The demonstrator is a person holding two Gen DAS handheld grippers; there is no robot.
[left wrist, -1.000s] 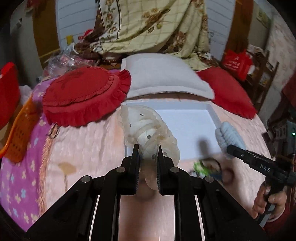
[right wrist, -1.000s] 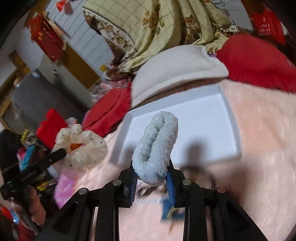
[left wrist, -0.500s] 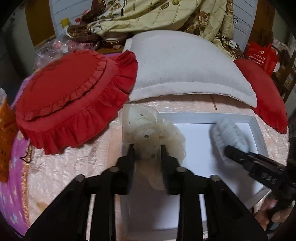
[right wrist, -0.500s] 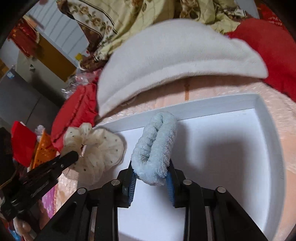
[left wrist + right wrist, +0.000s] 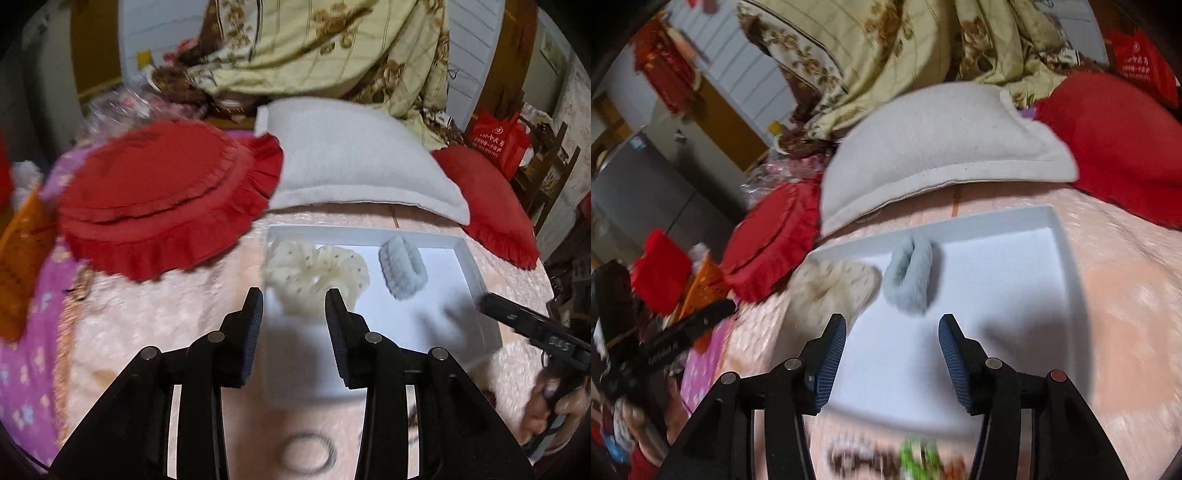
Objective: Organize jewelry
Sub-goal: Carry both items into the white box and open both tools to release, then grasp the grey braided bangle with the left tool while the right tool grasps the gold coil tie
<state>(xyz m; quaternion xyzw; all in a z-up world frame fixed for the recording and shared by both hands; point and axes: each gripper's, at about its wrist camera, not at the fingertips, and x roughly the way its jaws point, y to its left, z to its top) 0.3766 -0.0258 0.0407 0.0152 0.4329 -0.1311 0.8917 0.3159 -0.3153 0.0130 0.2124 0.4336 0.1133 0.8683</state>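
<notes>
With both scrunchies lying side by side in the tray — cream scrunchie, blue scrunchie — left gripper and right gripper have just opened, empty — deposit apparently done.

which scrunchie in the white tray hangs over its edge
The cream dotted scrunchie: it laps over the left wall of the white tray. The blue fuzzy scrunchie lies wholly inside.

A cream scrunchie with small dark dots lies beside a pale blue fluffy scrunchie in the white tray. Behind the tray, a grey-white pillow sits between red frilled cushions.
</notes>
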